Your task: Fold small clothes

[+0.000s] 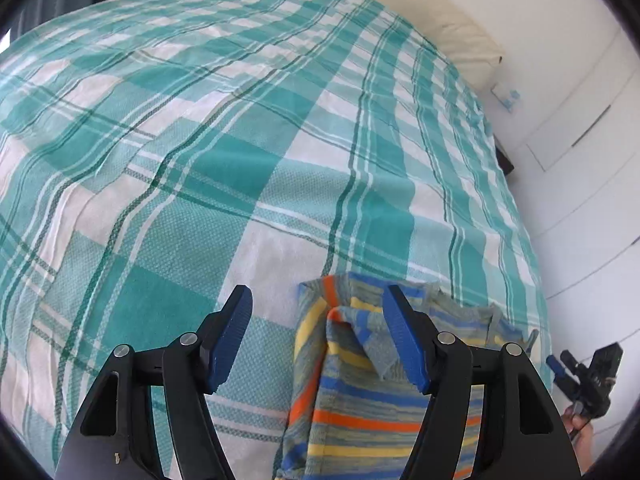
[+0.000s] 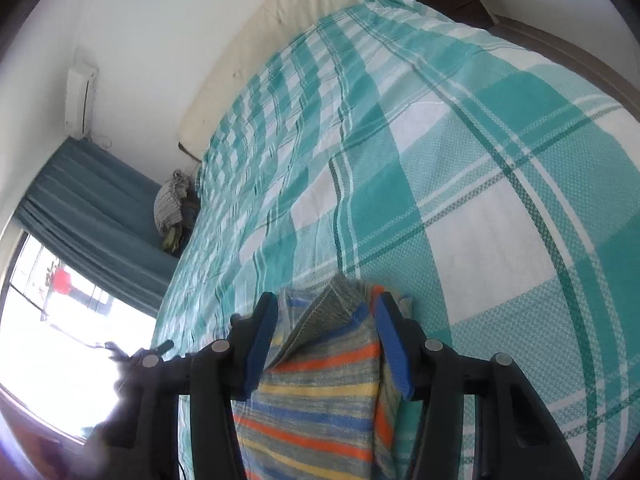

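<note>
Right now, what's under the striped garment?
The teal checked bedcover lies directly under the striped garment, which is folded over itself. Whatever sits between its layers or beneath its near end is covered by the cloth and the claws.

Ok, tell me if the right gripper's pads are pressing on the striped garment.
Cannot tell. In the right wrist view the striped garment fills the space between the right gripper pads, but neither contact nor a gap shows plainly.
</note>
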A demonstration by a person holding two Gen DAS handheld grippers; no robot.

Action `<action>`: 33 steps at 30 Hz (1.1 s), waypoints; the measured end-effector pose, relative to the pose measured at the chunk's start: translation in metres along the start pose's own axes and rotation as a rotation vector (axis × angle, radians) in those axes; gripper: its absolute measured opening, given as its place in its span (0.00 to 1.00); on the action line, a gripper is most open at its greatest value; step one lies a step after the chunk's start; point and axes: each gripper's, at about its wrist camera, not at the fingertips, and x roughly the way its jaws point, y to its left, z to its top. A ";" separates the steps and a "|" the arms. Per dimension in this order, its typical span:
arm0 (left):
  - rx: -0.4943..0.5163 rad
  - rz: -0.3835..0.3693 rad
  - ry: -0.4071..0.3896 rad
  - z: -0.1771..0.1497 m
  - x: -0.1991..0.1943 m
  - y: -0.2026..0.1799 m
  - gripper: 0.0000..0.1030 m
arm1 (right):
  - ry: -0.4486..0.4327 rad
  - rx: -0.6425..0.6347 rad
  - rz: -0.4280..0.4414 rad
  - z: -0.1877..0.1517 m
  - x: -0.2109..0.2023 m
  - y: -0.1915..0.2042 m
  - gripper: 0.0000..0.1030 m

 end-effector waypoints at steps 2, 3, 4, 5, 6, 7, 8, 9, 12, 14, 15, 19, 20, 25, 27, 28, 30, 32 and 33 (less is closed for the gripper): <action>0.135 -0.062 0.120 -0.019 0.007 -0.024 0.67 | 0.145 -0.106 -0.013 -0.010 0.018 0.021 0.50; 0.191 -0.103 0.208 -0.028 0.019 -0.038 0.67 | 0.226 -0.140 -0.012 -0.016 0.032 0.031 0.50; 0.231 -0.155 0.315 -0.036 0.036 -0.053 0.67 | 0.308 -0.162 -0.017 -0.024 0.050 0.039 0.50; 0.251 -0.195 0.393 -0.043 0.054 -0.066 0.67 | 0.404 -0.175 -0.025 -0.033 0.071 0.044 0.50; 0.263 -0.195 0.417 -0.044 0.069 -0.077 0.67 | 0.505 -0.181 -0.043 -0.038 0.098 0.051 0.50; 0.258 -0.164 0.403 -0.038 0.081 -0.084 0.66 | 0.563 -0.190 -0.087 -0.045 0.122 0.054 0.50; 0.236 -0.131 0.359 -0.027 0.088 -0.089 0.65 | 0.542 -0.197 -0.131 -0.043 0.138 0.061 0.50; 0.202 -0.112 0.299 -0.014 0.089 -0.089 0.65 | 0.476 -0.207 -0.138 -0.036 0.148 0.071 0.50; 0.043 -0.078 0.129 0.014 0.066 -0.070 0.67 | 0.154 -0.280 -0.172 -0.014 0.132 0.103 0.50; 0.022 -0.092 0.077 0.015 0.045 -0.059 0.72 | 0.081 -0.311 -0.139 -0.012 0.112 0.116 0.52; 0.060 -0.089 0.064 0.010 0.035 -0.058 0.73 | 0.096 -0.344 -0.135 -0.015 0.106 0.120 0.52; 0.297 -0.074 0.109 -0.052 0.011 -0.062 0.75 | 0.221 -0.546 -0.168 -0.058 0.077 0.129 0.52; 0.344 -0.043 0.138 -0.072 0.012 -0.059 0.75 | 0.255 -0.571 -0.151 -0.075 0.067 0.125 0.53; 0.418 0.148 0.199 -0.146 -0.011 -0.013 0.66 | 0.443 -0.597 -0.304 -0.167 0.024 0.055 0.52; 0.360 0.172 0.160 -0.159 -0.043 -0.001 0.74 | 0.401 -0.574 -0.353 -0.188 -0.014 0.033 0.52; 0.332 0.167 0.132 -0.166 -0.059 0.002 0.76 | 0.377 -0.542 -0.362 -0.194 -0.034 0.026 0.52; 0.282 0.151 0.077 -0.185 -0.085 0.004 0.87 | 0.296 -0.470 -0.339 -0.204 -0.070 0.017 0.53; 0.269 0.151 0.029 -0.210 -0.101 -0.004 0.91 | 0.186 -0.405 -0.327 -0.214 -0.100 0.010 0.67; 0.271 0.160 0.004 -0.221 -0.105 -0.009 0.92 | 0.126 -0.377 -0.332 -0.219 -0.111 0.006 0.70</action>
